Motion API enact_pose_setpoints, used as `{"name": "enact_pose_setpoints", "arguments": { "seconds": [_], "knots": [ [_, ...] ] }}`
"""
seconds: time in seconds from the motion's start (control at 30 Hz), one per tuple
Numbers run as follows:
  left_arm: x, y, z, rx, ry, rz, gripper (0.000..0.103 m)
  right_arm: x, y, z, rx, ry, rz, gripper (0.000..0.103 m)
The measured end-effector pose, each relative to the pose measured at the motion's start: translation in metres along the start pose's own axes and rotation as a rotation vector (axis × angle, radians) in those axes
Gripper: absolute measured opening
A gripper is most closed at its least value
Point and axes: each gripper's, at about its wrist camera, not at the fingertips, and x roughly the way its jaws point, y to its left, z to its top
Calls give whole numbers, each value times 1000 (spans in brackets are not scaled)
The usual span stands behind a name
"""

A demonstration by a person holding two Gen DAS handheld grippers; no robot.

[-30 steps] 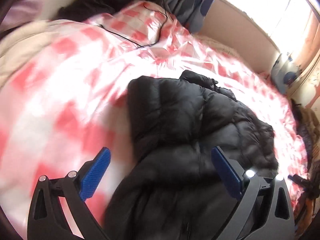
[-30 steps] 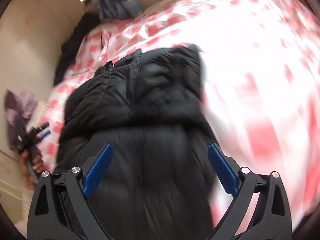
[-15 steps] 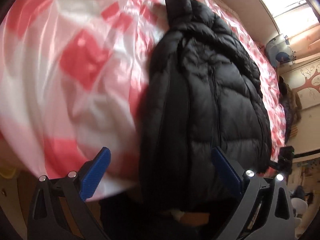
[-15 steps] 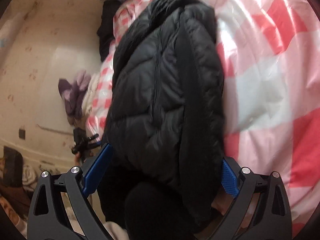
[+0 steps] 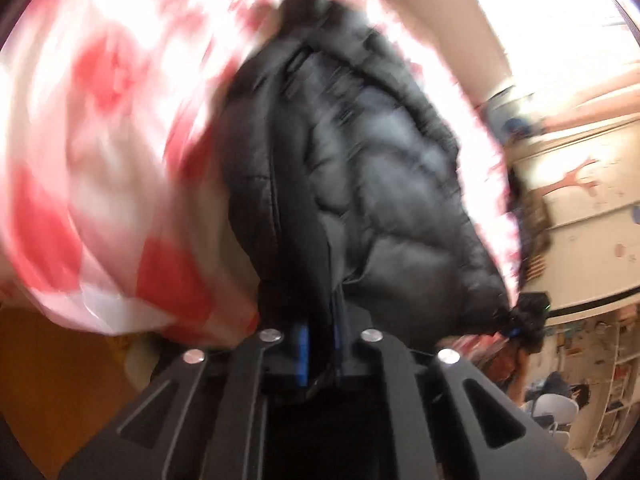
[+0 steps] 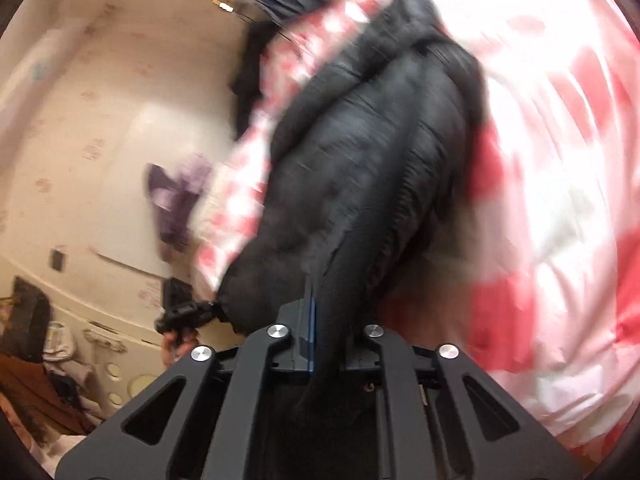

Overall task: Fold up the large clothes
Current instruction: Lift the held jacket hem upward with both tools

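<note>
A black puffer jacket [image 5: 380, 168] lies lengthwise on a red-and-white checked bedspread [image 5: 100, 120], its near hem at the bed's edge. My left gripper [image 5: 322, 344] is closing its jaws, and the blue pads pinch one hem corner between them. In the right wrist view the jacket [image 6: 360, 160] stretches away over the bedspread [image 6: 560, 160]. My right gripper [image 6: 324, 332] is closing too, its pads pressed on the other hem corner. Each view shows the other gripper at the jacket's far corner: the right gripper [image 5: 524, 320] and the left gripper [image 6: 184, 316]. Both views are motion-blurred.
A purple garment [image 6: 176, 196] hangs at the bed's left side and dark clothes [image 6: 252, 68] lie at the far end. A wall with a tree decal [image 5: 576, 176] and shelves [image 5: 600, 380] stand to the right. Brown cloth [image 6: 32, 380] lies low on the left.
Both grippers came down to the jacket's near hem and went from wide open to shut on its two corners. The views tilted, so the jacket now runs lengthwise away.
</note>
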Motion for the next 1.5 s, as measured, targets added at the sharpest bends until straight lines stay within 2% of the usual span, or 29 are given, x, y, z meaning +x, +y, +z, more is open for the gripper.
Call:
{"name": "enact_pose_setpoints", "arguments": {
  "seconds": [0.07, 0.17, 0.23, 0.3, 0.37, 0.43, 0.47, 0.5, 0.57, 0.6, 0.63, 0.67, 0.7, 0.77, 0.83, 0.87, 0.9, 0.93, 0.97, 1.0, 1.03, 1.07, 1.1, 1.13, 1.17, 1.2, 1.27, 1.37, 1.5],
  "knots": [
    [-29, -17, 7, 10, -73, -71, 6, -14, 23, 8, -31, -50, 52, 6],
    [-75, -33, 11, 22, -170, -115, 6, -41, 55, 11, -81, -90, 114, 6],
    [-93, -28, 8, 19, -191, -117, 6, -53, 63, 1, -103, -77, 111, 5],
    [-96, -6, 0, -8, -157, -64, 6, -66, 48, -11, -89, -50, 74, 5],
    [-80, 31, -12, -52, -43, -18, 7, -63, 13, -32, -14, 25, 21, 6],
    [-44, 62, -28, -63, 100, 88, 10, -49, -24, -58, 28, 155, -135, 9],
    [-30, 78, -35, -74, 150, 159, 14, -44, -44, -71, 54, 205, -234, 11],
    [-25, 89, -40, -96, 165, 197, 20, -46, -57, -77, 79, 210, -284, 15],
    [-34, 90, -39, -92, 124, 223, 36, -62, -59, -80, 98, 148, -300, 20],
    [-42, 86, -37, -77, 90, 234, 39, -73, -51, -76, 75, 95, -318, 27],
    [-52, 80, -33, -59, 51, 264, 41, -87, -38, -69, 43, 25, -331, 38],
    [-66, 72, -26, -29, -15, 314, 49, -95, -28, -62, 23, -34, -303, 45],
    [-75, 67, -21, -12, -61, 314, 56, -100, -20, -56, 2, -74, -263, 54],
    [-86, 54, -10, 12, -158, 205, 60, -95, -2, -41, -53, -126, -140, 58],
    [-70, 34, 0, 28, -182, 48, 63, -62, 0, -28, -41, -83, -20, 60],
    [-58, 26, 1, 44, -168, 12, 64, -40, -1, -23, -28, -52, -20, 60],
    [-41, 20, 2, 64, -142, -5, 65, -21, -11, -20, -14, -13, -105, 60],
    [-15, 19, 4, 73, -93, 35, 65, -5, -26, -18, -1, 10, -260, 52],
    [2, 27, 6, 69, -49, 102, 65, 0, -42, -15, 26, 11, -317, 40],
    [26, 36, 9, 66, 16, 204, 59, -3, -60, -14, 102, -3, -302, 22],
    [47, 51, 9, 47, 86, 276, 50, -15, -73, -15, 199, -42, -232, 21],
    [46, 58, 8, 5, 91, 261, 43, -25, -72, -17, 212, -65, -210, 22],
    [37, 60, 7, -20, 74, 226, 43, -37, -64, -21, 165, -74, -236, 30],
    [25, 61, 5, -37, 42, 179, 45, -48, -55, -26, 111, -67, -257, 49],
    [8, 61, 2, -29, -1, 163, 62, -60, -48, -33, 76, -46, -246, 63],
    [-4, 61, 0, -21, -31, 182, 79, -68, -45, -39, 63, -18, -238, 83],
    [-21, 74, -4, -30, -57, 193, 90, -78, -53, -49, 59, 48, -236, 86],
    [-24, 107, -13, -120, -22, 99, 95, -68, -73, -58, 149, 110, -138, 86],
    [17, 119, -30, -139, 74, 25, 95, -43, -89, -64, 215, 194, 11, 86]
  ]
}}
